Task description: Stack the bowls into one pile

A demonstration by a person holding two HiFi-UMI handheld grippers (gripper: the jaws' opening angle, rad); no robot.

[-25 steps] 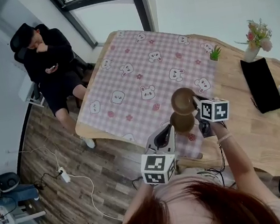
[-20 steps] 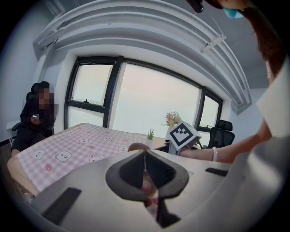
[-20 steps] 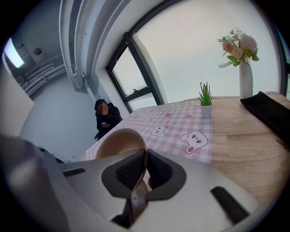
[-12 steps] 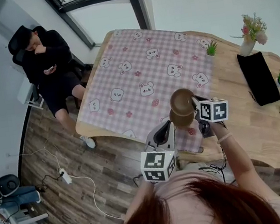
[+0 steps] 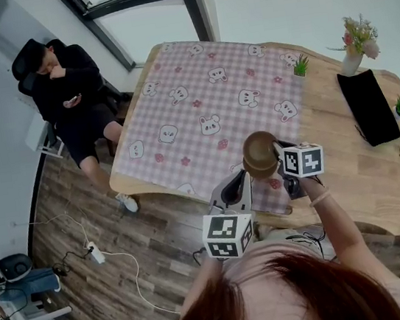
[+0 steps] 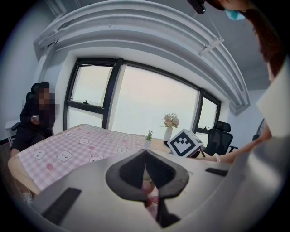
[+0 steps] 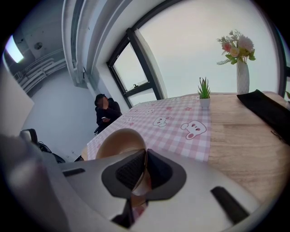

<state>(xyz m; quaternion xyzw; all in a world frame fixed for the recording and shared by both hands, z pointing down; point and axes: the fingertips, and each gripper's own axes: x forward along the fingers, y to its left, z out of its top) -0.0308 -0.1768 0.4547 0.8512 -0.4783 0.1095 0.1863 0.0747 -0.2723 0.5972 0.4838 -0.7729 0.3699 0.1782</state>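
Claws at the counter's near edge, one bowl in the right.

Right claw (image 7: 145, 156) is clenched on the rim of a brown bowl (image 7: 118, 140). The bowl lies straight ahead of the jaws, mouth up, over the near edge of the counter (image 5: 349, 163) where the checked cloth (image 5: 199, 103) ends. Left claw (image 6: 145, 154) is pressed closed on nothing and sits just beside the bowl on its near-left side, so the right hand is the one placed to act. The head view makes out only this one bowl, which covers whatever is beneath it. Whether it hangs above a second bowl or already rests in one cannot be told. The next move likely depends on that straight-down line. A vase of flowers (image 5: 356, 46) stands by the far right corner.
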